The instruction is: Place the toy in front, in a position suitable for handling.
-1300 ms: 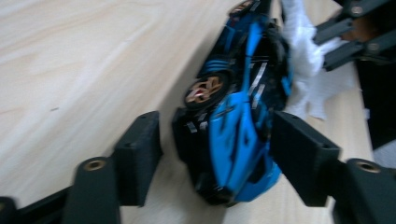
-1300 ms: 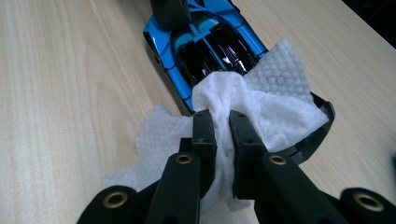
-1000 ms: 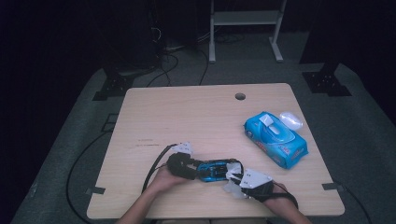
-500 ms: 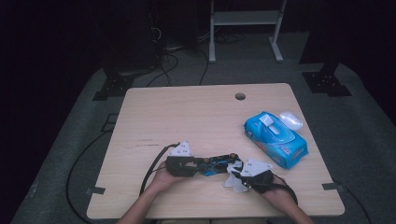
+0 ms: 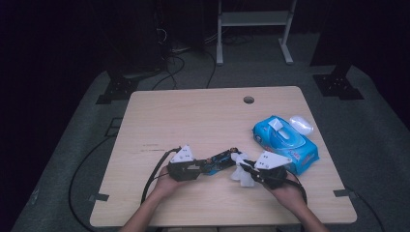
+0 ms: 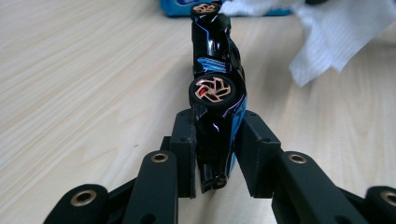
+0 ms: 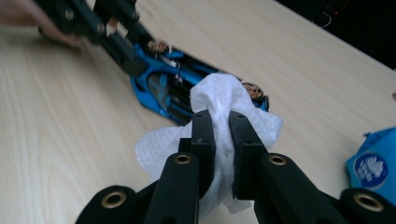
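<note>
The table [image 5: 203, 121] is light wood with a round cable hole [image 5: 248, 100] near its far edge; cables [image 5: 167, 72] trail over the dark floor beyond it on the left, and a white frame stand [image 5: 251, 29] rises behind it. From the left, the person's left hand [image 5: 167, 183] enters at the near edge, forearm angled inward, carrying the left tongs [image 5: 202, 166] level and pointing toward the right. Their jaws have just been closing and now press on the tail of a blue and black toy car [image 6: 217, 93], which lies on its side on the table at the near centre, one copper-spoked wheel just past the pads [image 6: 184, 144]. Next to the right, a crumpled white wipe [image 7: 219, 107] hangs clamped in the right tongs [image 7: 220, 135], jaws drawn together on it, held just beside the far end of the car; whether it touches the car I cannot tell. The right hand [image 5: 285, 191] holds these tongs pointing leftward, facing the other pair. Just beyond that hand lies a blue wipe pack [image 5: 285, 142], flap raised, with a small clear plastic piece [image 5: 300, 124] at its far corner. Nothing stands between the two tongs except the car itself.
</note>
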The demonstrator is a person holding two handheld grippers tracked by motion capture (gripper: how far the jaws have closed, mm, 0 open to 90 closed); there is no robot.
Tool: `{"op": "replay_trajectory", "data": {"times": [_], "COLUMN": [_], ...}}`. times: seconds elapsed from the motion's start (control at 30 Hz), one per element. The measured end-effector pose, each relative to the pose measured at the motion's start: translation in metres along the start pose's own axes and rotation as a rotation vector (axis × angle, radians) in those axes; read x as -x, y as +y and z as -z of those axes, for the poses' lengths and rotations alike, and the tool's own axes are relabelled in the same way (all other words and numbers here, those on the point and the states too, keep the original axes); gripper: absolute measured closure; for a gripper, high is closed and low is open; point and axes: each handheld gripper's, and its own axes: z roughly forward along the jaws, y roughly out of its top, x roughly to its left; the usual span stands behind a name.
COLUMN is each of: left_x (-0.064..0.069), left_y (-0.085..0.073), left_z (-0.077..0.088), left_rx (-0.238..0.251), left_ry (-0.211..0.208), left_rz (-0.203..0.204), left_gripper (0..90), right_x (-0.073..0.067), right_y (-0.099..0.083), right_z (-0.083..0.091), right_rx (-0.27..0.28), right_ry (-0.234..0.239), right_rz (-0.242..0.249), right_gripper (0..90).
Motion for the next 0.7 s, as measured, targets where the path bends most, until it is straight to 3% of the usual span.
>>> {"op": "replay_trajectory", "data": {"times": [0.03, 0.13, 0.23, 0.3, 0.33, 0.4, 0.43, 0.5, 0.6, 0.7], "left_x": [-0.001, 0.0, 0.003, 0.003, 0.003, 0.004, 0.004, 0.005, 0.005, 0.006], "left_y": [-0.001, -0.002, -0.002, -0.002, -0.002, -0.003, -0.003, -0.002, -0.002, -0.001], "left_z": [0.0, 0.001, -0.001, -0.003, -0.003, -0.003, -0.003, -0.003, -0.004, -0.007], "left_rx": [0.007, 0.004, -0.001, 0.0, 0.0, 0.005, 0.005, 0.003, 0.005, 0.011], "left_ry": [-0.002, 0.006, 0.002, -0.007, -0.007, -0.004, -0.003, 0.009, 0.018, 0.026], "left_rz": [0.011, -0.01, -0.022, -0.027, -0.027, -0.03, -0.033, -0.042, -0.038, -0.029], "left_gripper": [69.5, 69.6, 70.3, 70.6, 70.7, 70.7, 70.8, 70.9, 70.9, 70.9], "right_x": [0.001, 0.0, -0.006, -0.016, -0.016, -0.022, -0.022, -0.016, -0.001, 0.016], "right_y": [0.009, 0.019, 0.034, 0.048, 0.048, 0.053, 0.052, 0.049, 0.043, 0.036], "right_z": [-0.004, -0.012, -0.027, -0.049, -0.049, -0.069, -0.075, -0.076, -0.069, -0.065], "right_rx": [0.017, 0.032, 0.048, 0.033, 0.033, -0.004, -0.036, -0.036, -0.068, -0.059], "right_ry": [0.001, 0.012, 0.056, 0.117, 0.117, 0.145, 0.141, 0.147, 0.03, 0.017], "right_rz": [-0.018, -0.025, -0.045, -0.049, -0.049, -0.052, -0.054, -0.081, -0.078, -0.188], "right_gripper": [81.6, 81.6, 81.5, 81.2, 81.2, 81.2, 81.2, 81.0, 81.0, 81.1]}}
